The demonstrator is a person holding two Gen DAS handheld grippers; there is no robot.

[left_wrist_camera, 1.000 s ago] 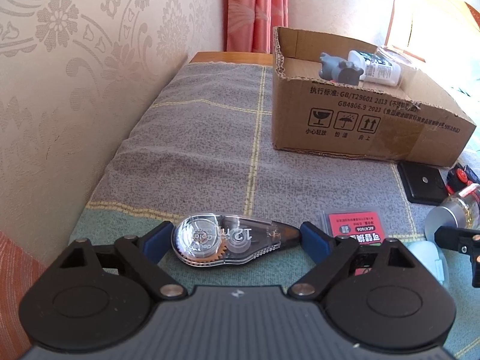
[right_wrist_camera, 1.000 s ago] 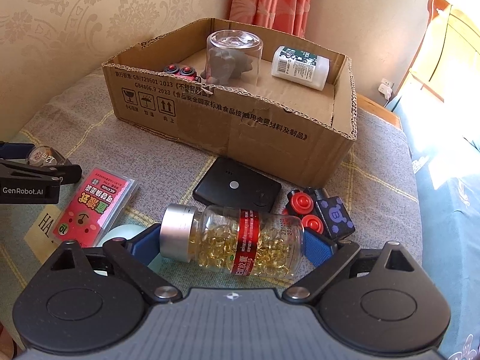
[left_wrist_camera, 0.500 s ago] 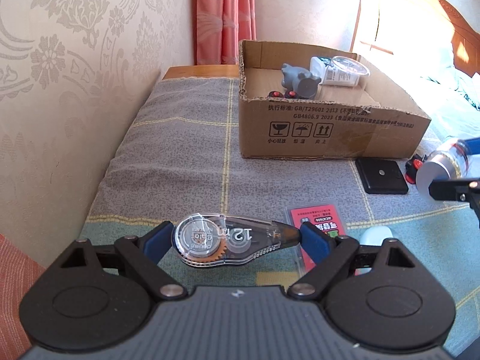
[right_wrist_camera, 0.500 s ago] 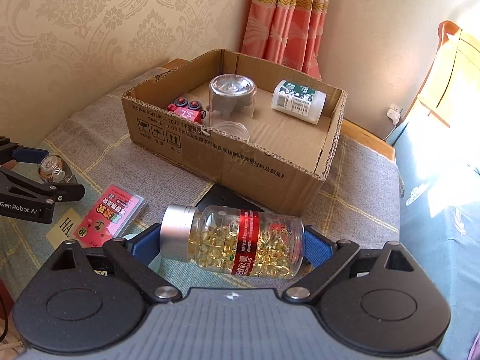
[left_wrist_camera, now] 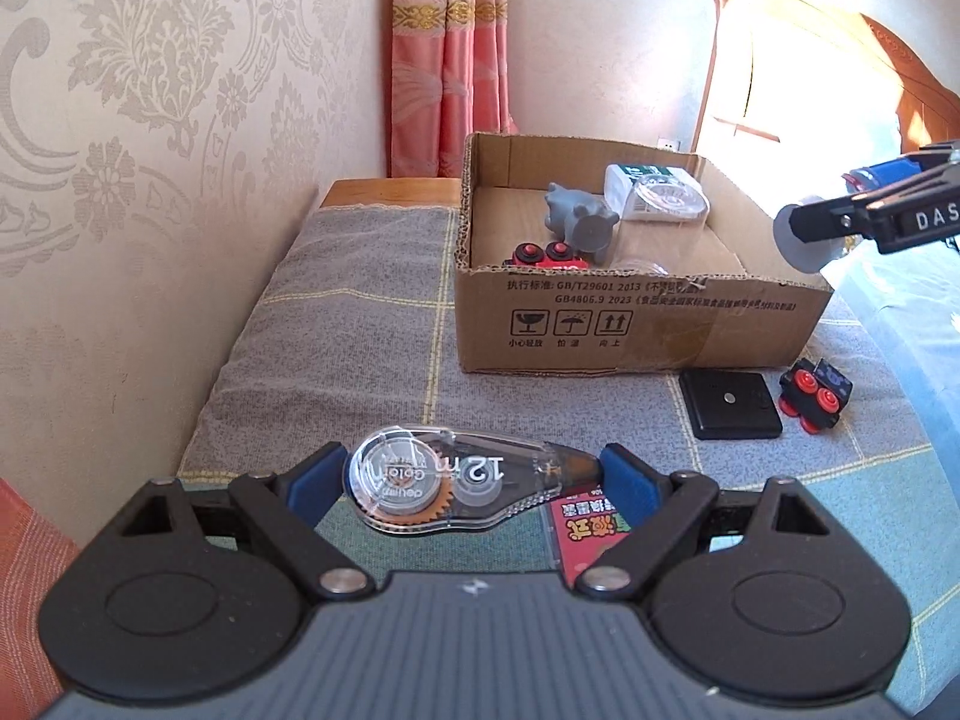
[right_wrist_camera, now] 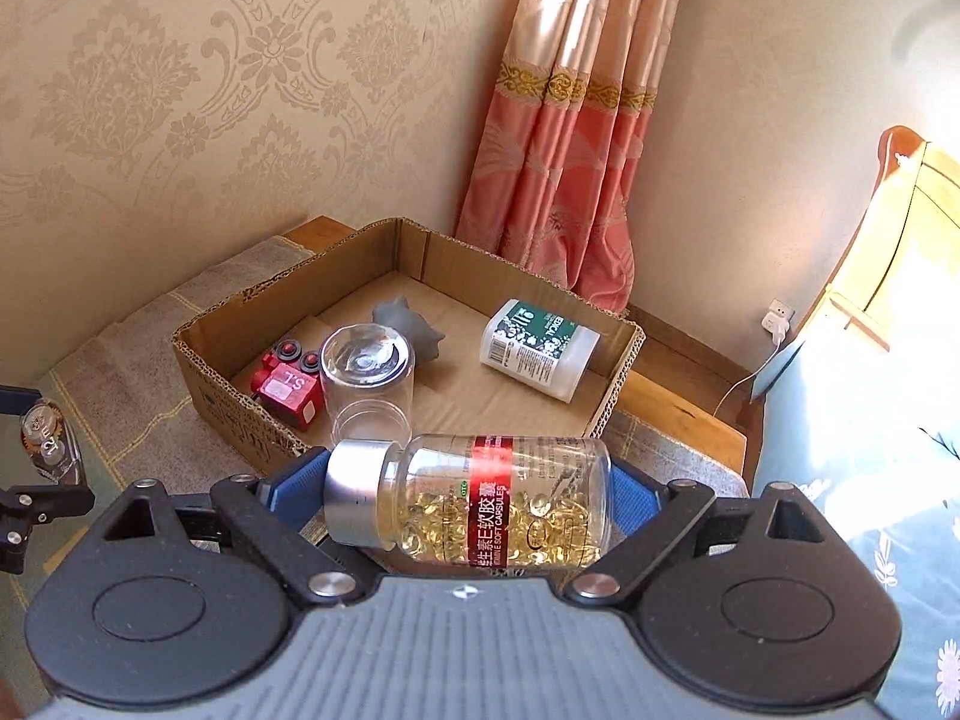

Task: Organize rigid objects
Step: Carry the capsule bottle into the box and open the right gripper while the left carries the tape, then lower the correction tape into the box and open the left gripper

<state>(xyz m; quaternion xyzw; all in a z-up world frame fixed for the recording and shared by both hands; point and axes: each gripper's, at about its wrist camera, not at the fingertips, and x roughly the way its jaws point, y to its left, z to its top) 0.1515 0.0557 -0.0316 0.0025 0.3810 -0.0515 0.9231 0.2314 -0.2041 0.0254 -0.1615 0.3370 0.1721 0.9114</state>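
Note:
My left gripper is shut on a clear correction tape dispenser, held above the cloth-covered table in front of the cardboard box. My right gripper is shut on a capsule bottle with a silver cap, held high above the box's near right part. In the box lie a red toy car, an upturned glass, a grey figurine and a white bottle. The right gripper also shows in the left wrist view.
On the table outside the box lie a black square pad, a black toy car with red wheels and a red card pack. Wallpapered wall runs along the left; a curtain hangs behind the box. A bed lies to the right.
Both grippers have risen with their loads. The right gripper lifted the capsule bottle off the table and carried it up over the box. The left gripper rose with the tape dispenser.

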